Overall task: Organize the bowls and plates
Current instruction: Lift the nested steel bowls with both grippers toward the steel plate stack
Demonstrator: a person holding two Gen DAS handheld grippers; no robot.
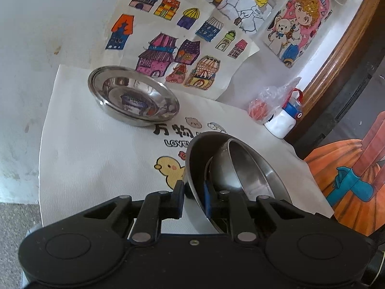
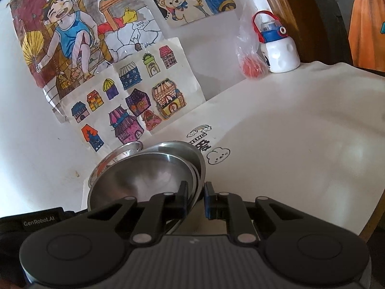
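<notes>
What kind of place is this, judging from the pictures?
Probably a home with a child: coloured drawings are stuck on the white wall, a child's water bottle stands on the cartoon-printed table cover, and steel dishes lie there.

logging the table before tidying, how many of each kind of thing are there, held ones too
steel dishes: 3, one in the left claw, one in the right claw
water bottle: 1
plastic bag: 1
total: 5
</notes>
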